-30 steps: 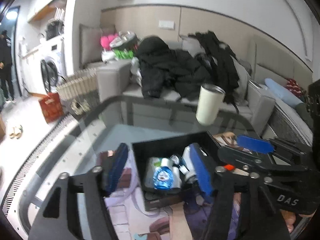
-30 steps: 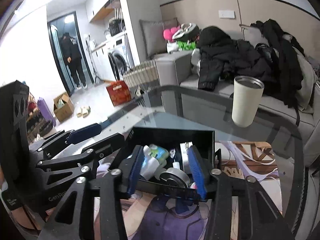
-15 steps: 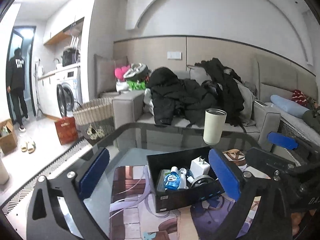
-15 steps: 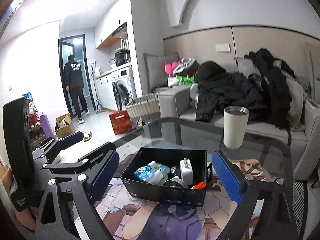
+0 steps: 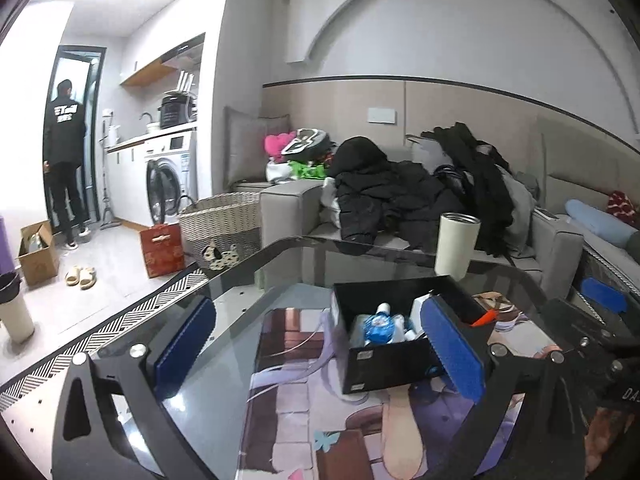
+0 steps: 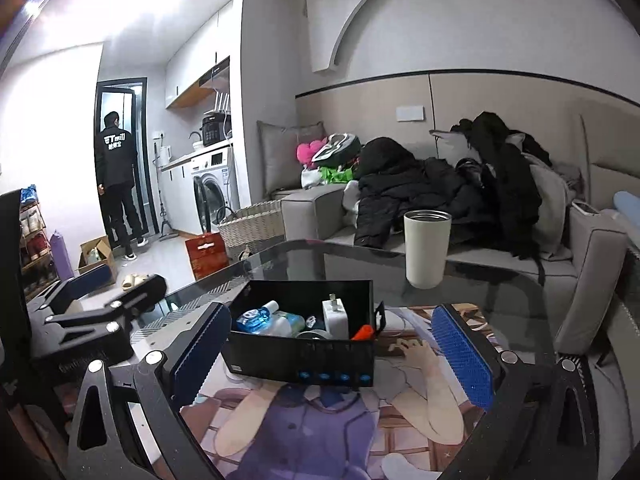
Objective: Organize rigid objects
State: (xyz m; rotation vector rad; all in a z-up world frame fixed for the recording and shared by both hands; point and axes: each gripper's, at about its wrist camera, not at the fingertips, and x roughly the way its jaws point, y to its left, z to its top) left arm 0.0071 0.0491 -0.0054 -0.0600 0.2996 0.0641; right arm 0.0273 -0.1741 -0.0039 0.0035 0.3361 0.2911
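A black box [image 6: 304, 360] sits on the glass desk [image 6: 500, 292], resting on the far part of a printed cartoon mat [image 6: 320, 420]. It is open at the top and its front wall carries a row of small blue dots. Inside it are packed a clear blue bottle [image 6: 253, 315], a white plug adapter [image 6: 335, 314] standing upright, something orange [image 6: 363, 331] at the right end and a few pale items too jumbled to name. A cream tumbler [image 6: 426, 248] with a metal rim stands farther back on the desk, well apart from the box.

The right tongs [image 6: 332, 356] are spread wide, their blue pads on either side of the box, touching nothing and holding nothing. The left tongs [image 5: 320, 352] are spread just as wide and hold nothing; from their own camera the right-hand pad overlaps the box's near corner, though I cannot tell whether it touches.
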